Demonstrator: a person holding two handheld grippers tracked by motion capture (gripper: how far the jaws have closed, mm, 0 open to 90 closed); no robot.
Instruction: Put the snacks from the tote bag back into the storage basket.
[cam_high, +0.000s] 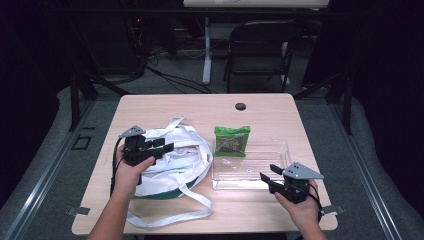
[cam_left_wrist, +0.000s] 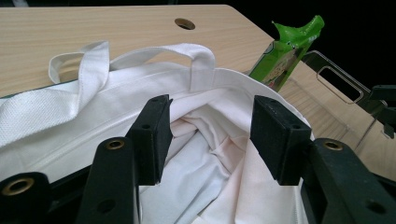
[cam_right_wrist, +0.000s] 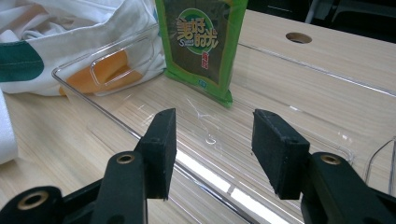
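Observation:
A white tote bag (cam_high: 175, 162) with a green base lies crumpled on the left half of the wooden table (cam_high: 260, 117), its mouth facing my left gripper (cam_high: 165, 145). That gripper hovers over the bag's mouth (cam_left_wrist: 201, 149), open, with nothing between its pads (cam_left_wrist: 210, 126). A green snack packet (cam_high: 232, 140) stands upright at the far left end of a clear plastic tray (cam_high: 277, 150). My right gripper (cam_high: 269, 173) is open at the tray's near right corner. Its jaws (cam_right_wrist: 212, 135) point across the tray rim (cam_right_wrist: 116, 121) toward the packet (cam_right_wrist: 201, 46).
The bag's long white straps (cam_high: 170, 215) trail toward the table's front edge. A cable hole (cam_high: 240, 106) sits near the far edge. A dark folding chair (cam_high: 260, 50) stands beyond the table. Bare wood lies behind the tray and at the far left.

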